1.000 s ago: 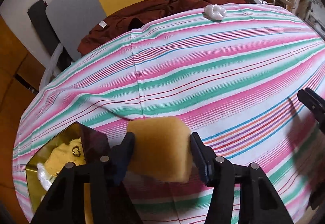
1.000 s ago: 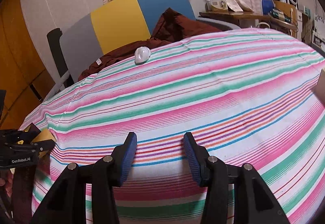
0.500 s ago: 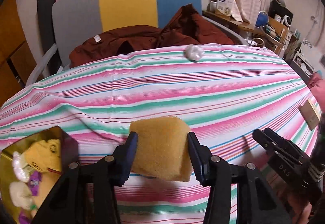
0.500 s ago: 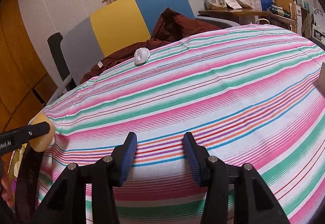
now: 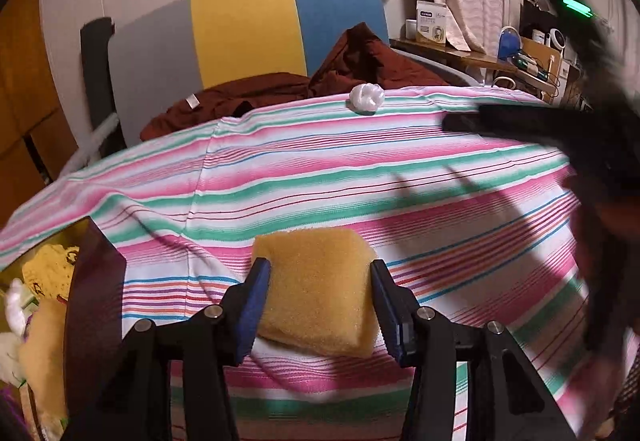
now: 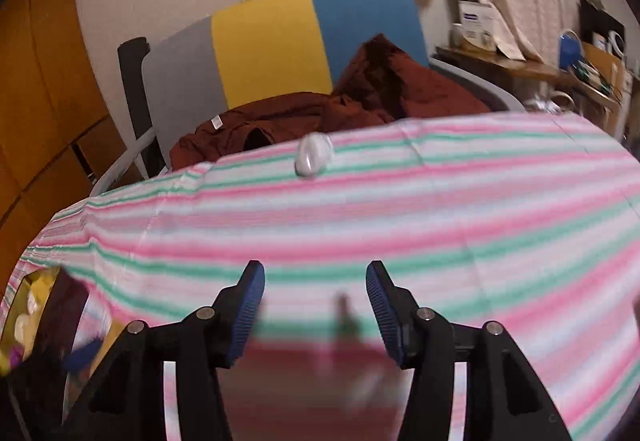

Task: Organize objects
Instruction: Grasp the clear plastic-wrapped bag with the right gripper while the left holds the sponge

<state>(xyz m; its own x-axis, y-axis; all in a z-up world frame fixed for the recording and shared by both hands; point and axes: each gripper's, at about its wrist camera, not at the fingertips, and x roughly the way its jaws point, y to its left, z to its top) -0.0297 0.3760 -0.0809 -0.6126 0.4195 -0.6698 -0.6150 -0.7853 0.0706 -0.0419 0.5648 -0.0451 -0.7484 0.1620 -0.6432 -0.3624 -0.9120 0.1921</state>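
My left gripper [image 5: 318,305] is shut on a yellow sponge [image 5: 316,289] and holds it just above the striped tablecloth [image 5: 320,177]. A dark open box [image 5: 94,297] with soft toys in it stands at the lower left of the left wrist view; it also shows in the right wrist view [image 6: 68,305]. A small white crumpled object [image 5: 366,99] lies at the table's far edge, also in the right wrist view [image 6: 314,159]. My right gripper [image 6: 316,305] is open and empty over the cloth, and shows blurred at the right of the left wrist view [image 5: 560,129].
A grey, yellow and blue chair [image 5: 248,37] with a dark red garment [image 5: 360,69] on it stands behind the table. A cluttered wooden shelf [image 5: 500,57] is at the far right. A wooden cabinet [image 5: 24,101] is at the left.
My left gripper has tilted up, still holding the sponge. My right gripper has swept fast across the table towards the far edge, so its view is blurred.
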